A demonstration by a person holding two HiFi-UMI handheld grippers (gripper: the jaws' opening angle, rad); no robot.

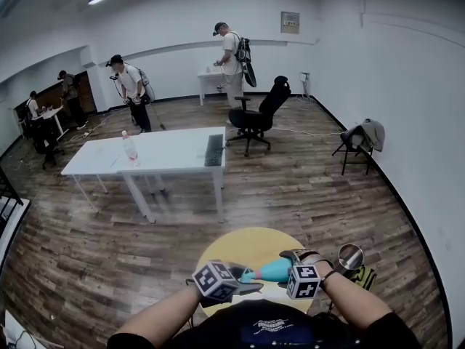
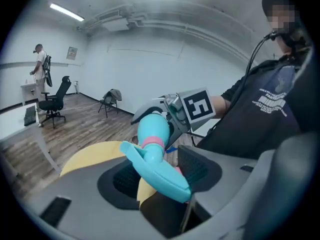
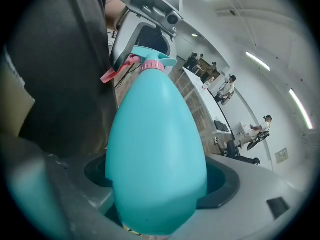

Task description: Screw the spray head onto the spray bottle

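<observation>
Steadying the spray bottle, right gripper fingers clamp it; left gripper fingers pinch the spray head at twelve o'clock, seemingly mid-tightening.

Your teal egg-shaped plastic spray bottle lies nearly level close in front of you. Its fat body is clamped in your right gripper and its neck points left. On that neck sits the teal plastic spray head, joined by a pink collar, with a pink trigger beside it. Your left gripper holds its long top.
</observation>
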